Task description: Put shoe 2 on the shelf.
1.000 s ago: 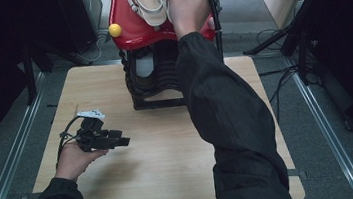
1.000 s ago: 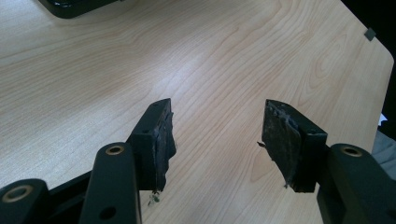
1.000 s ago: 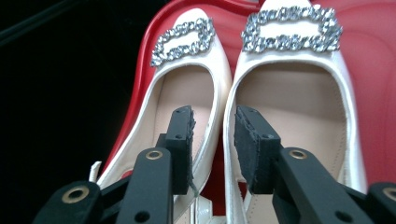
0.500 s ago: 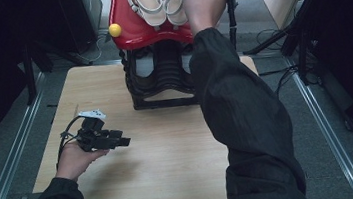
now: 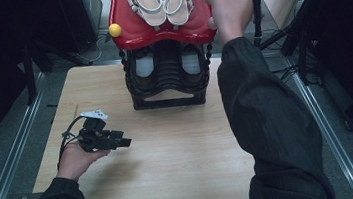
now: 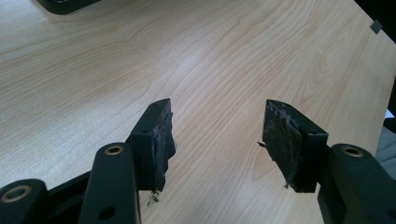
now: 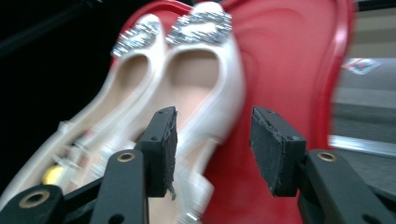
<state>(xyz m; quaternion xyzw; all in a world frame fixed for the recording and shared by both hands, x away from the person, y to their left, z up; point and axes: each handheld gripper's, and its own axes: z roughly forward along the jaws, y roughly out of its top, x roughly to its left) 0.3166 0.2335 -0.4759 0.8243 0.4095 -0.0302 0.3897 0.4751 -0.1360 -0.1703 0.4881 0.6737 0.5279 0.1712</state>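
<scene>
Sandals (image 7: 187, 93) ahead-left of right claw (image 7: 212, 149), jaws just opening, nothing between

High view steeply down over table (image 5: 173, 180); both gripper views close, the left sharing its wood.

Legible text: none in any view.
Shoes (image 5: 159, 1): no brand or size marking can be read; the glittering toe ornaments (image 7: 201, 24) carry no lettering.
Red tray (image 5: 132, 32): no label or number can be read.
Black rack (image 5: 165, 75): no marking can be read.
Coloured patch (image 7: 362, 65) at the right edge of the right gripper view: too blurred to read.
Surface (image 5: 170, 150): plain wood grain, no print.
</scene>
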